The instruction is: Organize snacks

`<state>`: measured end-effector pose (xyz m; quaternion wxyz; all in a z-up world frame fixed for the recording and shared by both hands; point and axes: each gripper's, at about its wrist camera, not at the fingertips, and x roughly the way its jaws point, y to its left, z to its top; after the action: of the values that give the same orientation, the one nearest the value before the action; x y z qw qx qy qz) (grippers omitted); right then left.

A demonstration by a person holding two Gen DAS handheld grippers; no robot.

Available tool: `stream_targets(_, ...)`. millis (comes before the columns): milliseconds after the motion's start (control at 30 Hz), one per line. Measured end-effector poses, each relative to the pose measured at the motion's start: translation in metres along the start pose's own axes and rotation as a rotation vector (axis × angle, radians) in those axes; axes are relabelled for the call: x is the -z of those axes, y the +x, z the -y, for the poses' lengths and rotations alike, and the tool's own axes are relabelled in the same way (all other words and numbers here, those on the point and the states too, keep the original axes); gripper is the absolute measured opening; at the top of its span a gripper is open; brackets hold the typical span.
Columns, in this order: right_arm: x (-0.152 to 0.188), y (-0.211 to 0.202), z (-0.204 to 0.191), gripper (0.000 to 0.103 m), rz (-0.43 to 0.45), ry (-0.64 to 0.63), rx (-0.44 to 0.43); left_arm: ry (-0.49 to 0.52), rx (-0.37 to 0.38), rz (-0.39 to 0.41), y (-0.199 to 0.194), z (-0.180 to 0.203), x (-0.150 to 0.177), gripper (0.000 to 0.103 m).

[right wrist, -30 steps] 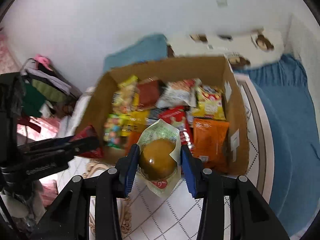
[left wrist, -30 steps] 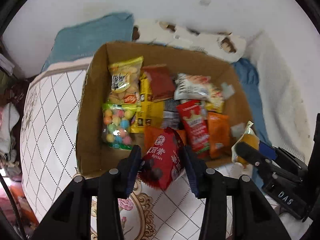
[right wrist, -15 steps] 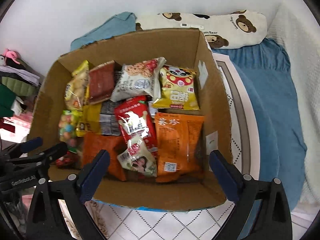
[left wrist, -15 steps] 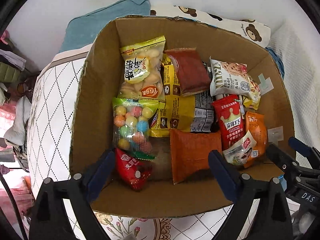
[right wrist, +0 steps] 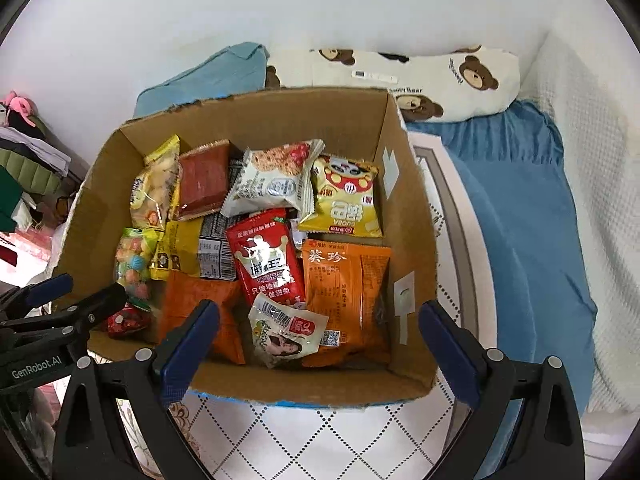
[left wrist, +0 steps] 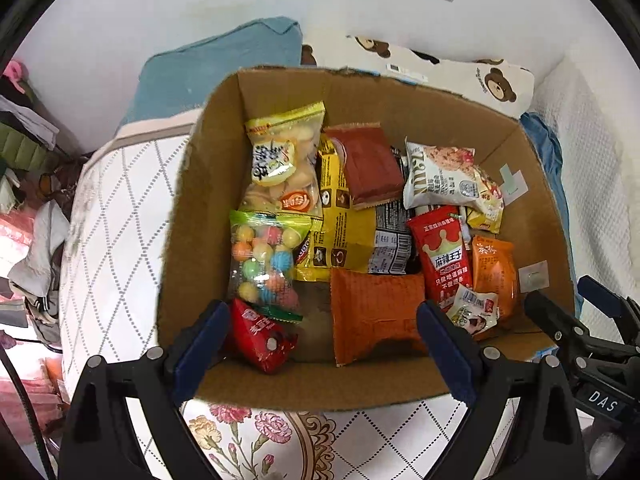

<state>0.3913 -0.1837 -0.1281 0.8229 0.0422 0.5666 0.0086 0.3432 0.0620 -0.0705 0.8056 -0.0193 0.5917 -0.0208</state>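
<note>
**Both snacks dropped into the box**

Hovering over the cardboard box [left wrist: 192, 240] on the bed, the left tool [left wrist: 320, 344] and right tool [right wrist: 316, 344] had just spread their jaws wide and stood released, nothing between them. A second ago each gripped a packet; the red packet [left wrist: 262, 338] now lay in the box's near left corner, the clear egg pouch [right wrist: 286, 330] near the front. Judging by that, this pair was stowed. Only the right view showed the yellow panda bag [right wrist: 344, 200] in full.
</note>
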Motion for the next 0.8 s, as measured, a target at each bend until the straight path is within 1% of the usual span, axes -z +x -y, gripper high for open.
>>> stream_targets(200, 0.013, -0.031, -0.003, 0.102, 0.068, -0.008, 0.003, 0.006, -0.028, 0.088, -0.031, 0.006, 0.015, 0.096)
stream_targets(333, 0.028, -0.060, -0.003, 0.102, 0.124, -0.011, 0.000, 0.010, -0.031, 0.165, -0.062, 0.009, 0.033, 0.096)
stream_targets(433, 0.044, -0.087, -0.003, 0.102, 0.173, -0.001, -0.010, 0.013, -0.034, 0.212, -0.086, 0.010, 0.049, 0.096)
stream_targets(567, 0.069, -0.121, -0.004, 0.103, 0.232, -0.003, -0.016, 0.010, -0.020, 0.262, -0.113, 0.011, 0.072, 0.096)
stream_targets(700, 0.091, -0.150, -0.004, 0.103, 0.271, -0.005, -0.024, 0.003, -0.037, 0.304, -0.136, 0.011, 0.094, 0.096)
stream_targets(800, 0.110, -0.172, -0.005, 0.103, 0.302, -0.008, -0.030, -0.010, -0.042, 0.358, -0.156, 0.010, 0.112, 0.096)
